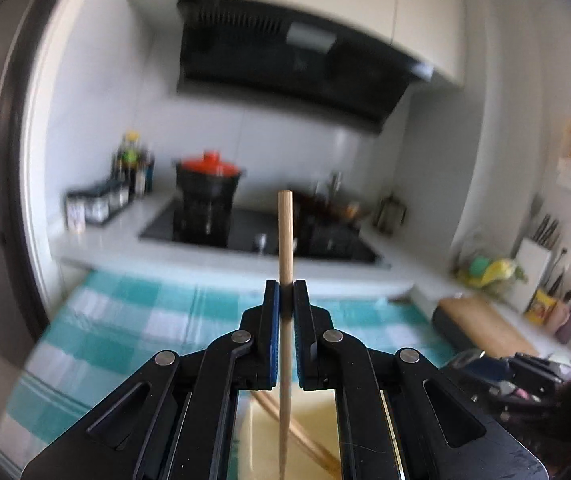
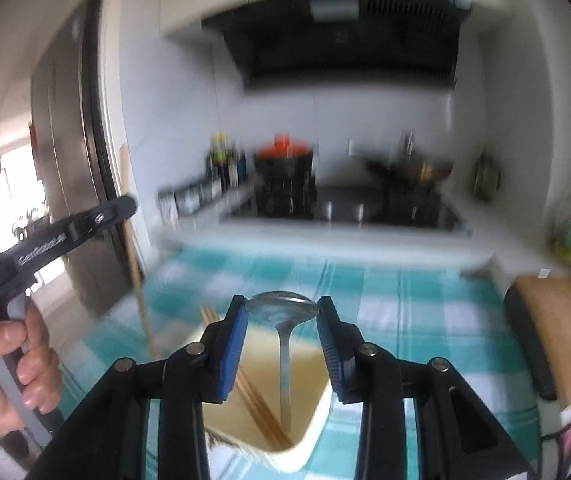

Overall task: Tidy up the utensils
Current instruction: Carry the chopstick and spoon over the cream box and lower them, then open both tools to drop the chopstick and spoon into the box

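The left gripper [image 1: 284, 292] clamps an upright chopstick [image 1: 285, 240]. The right gripper [image 2: 281, 312] grips a spoon [image 2: 282, 309] by its bowl, seemingly above the tray [image 2: 317, 428].

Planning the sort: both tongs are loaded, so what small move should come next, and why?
Probably lower the right tongs and release the spoon into the cream tray. The spoon's handle already hangs over it, beside chopsticks lying inside, while the left tongs grip one chopstick upright.

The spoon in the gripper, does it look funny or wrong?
A bit. The right gripper pinches the spoon by its bowl, so the handle dangles down over the cream tray. No spills or damage show.
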